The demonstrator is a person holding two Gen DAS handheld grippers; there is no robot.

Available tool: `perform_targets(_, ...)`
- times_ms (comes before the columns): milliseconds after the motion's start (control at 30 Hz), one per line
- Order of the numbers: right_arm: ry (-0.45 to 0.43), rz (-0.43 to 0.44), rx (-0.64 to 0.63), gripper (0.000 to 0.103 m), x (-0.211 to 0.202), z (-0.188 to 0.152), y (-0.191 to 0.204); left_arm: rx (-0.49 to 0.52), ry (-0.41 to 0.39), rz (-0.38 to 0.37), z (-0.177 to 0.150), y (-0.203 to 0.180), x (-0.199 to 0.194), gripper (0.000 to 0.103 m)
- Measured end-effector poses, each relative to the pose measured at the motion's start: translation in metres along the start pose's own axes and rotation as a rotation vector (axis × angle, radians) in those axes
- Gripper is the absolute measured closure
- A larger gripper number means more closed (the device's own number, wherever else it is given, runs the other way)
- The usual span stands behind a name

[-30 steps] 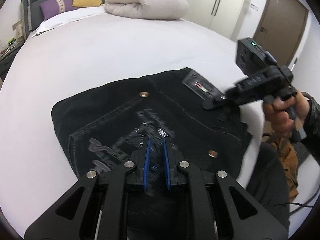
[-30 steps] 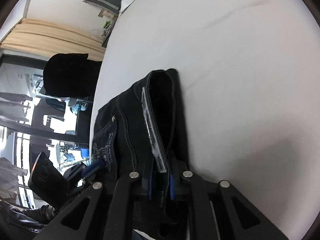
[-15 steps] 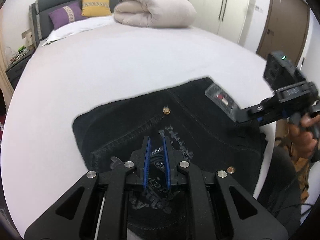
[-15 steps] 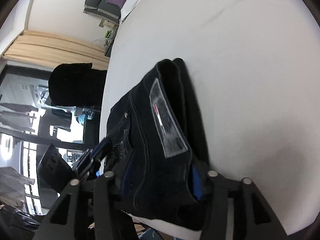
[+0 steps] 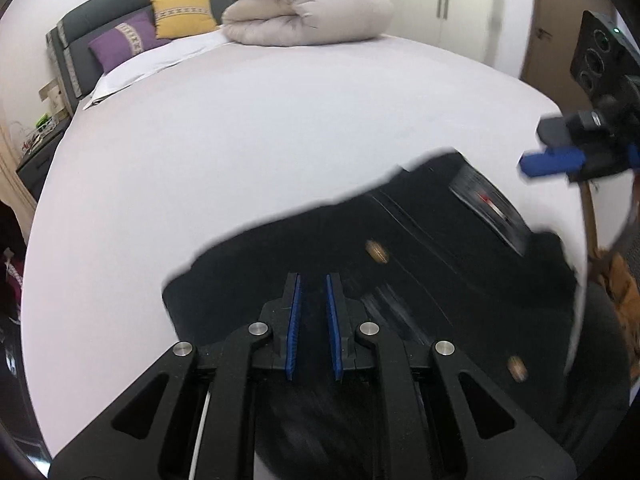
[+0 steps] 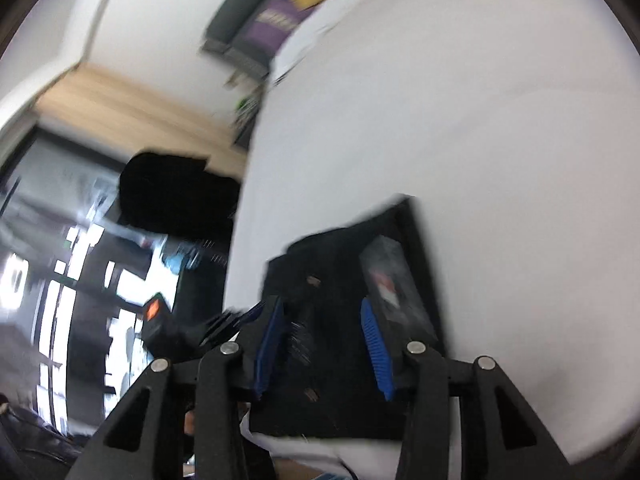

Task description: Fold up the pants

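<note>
My left wrist cam sits low over the near edge of the bed (image 5: 280,128), looking up toward the headboard end. Right wrist cam is rolled sideways (pretty blurry), facing across the bed toward the window side. Both catch the black pants (image 5: 420,280) up close.

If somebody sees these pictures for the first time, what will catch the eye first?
The black pants, folded into a dark block at the near edge of the white bed. Next, the rolled cream duvet and the yellow pillow and purple pillow at the headboard.
</note>
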State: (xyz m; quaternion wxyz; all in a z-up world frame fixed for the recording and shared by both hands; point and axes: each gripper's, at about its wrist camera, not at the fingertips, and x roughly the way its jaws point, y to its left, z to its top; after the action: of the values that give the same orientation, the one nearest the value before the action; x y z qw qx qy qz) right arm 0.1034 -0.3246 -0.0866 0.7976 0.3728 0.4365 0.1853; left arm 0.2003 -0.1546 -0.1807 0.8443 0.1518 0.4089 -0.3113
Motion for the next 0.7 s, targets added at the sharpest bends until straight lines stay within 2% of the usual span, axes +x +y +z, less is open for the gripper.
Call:
perform_targets(67, 0.054, 0.053, 0.028, 0.062, 0.036, 0.014, -0.007, -0.029, 0.049, 0.004, 0.001, 0.012, 0.015, 0.091)
perform_targets(100, 0.074, 0.028, 0.06, 0.063, 0.055, 0.02, -0.018, -0.049, 0.066, -0.009, -0.004, 0.017, 0.023, 0.091)
perform_targets(167, 0.089, -0.025, 0.09, 0.068, 0.073, 0.022, -0.035, -0.054, 0.047, -0.012, -0.012, 0.024, 0.019, 0.091)
perform_targets(200, 0.088, -0.037, 0.113, 0.082, 0.077, 0.021, -0.047, -0.041, 0.037, 0.002, -0.017, 0.023, 0.014, 0.091)
perform_targets(267, 0.071, -0.043, 0.139, 0.099, 0.07, 0.016, -0.06, -0.041, 0.034, 0.01, -0.024, 0.02, 0.005, 0.091)
perform_targets(333, 0.052, -0.027, 0.145, 0.099, 0.052, 0.004, -0.069, -0.04, 0.018, 0.017, -0.038, 0.015, -0.01, 0.091)
perform_targets(400, 0.064, -0.005, 0.13, 0.099, 0.039, -0.014, -0.072, 0.014, 0.004, 0.036, -0.053, 0.0, -0.023, 0.091)
perform_targets(500, 0.061, -0.024, 0.072, 0.098, 0.016, -0.045, -0.073, 0.094, -0.026, 0.082, -0.08, -0.024, -0.046, 0.091)
perform_targets(533, 0.051, -0.023, 0.065, 0.098, 0.01, -0.051, -0.071, 0.125, -0.034, 0.067, -0.094, -0.031, -0.054, 0.091)
perform_targets(567, 0.037, -0.024, 0.056, 0.094, 0.001, -0.057, -0.07, 0.16, -0.044, 0.057, -0.105, -0.04, -0.064, 0.091)
perform_targets(633, -0.04, -0.061, 0.029, 0.068, -0.027, -0.063, -0.062, 0.212, -0.066, 0.051, -0.123, -0.05, -0.088, 0.091)
perform_targets(667, -0.076, -0.067, 0.024, 0.044, -0.037, -0.059, -0.06, 0.212, -0.082, 0.029, -0.127, -0.046, -0.102, 0.091)
perform_targets(700, -0.14, -0.073, 0.018, 0.028, -0.051, -0.054, -0.056, 0.192, -0.092, 0.011, -0.122, -0.053, -0.108, 0.091)
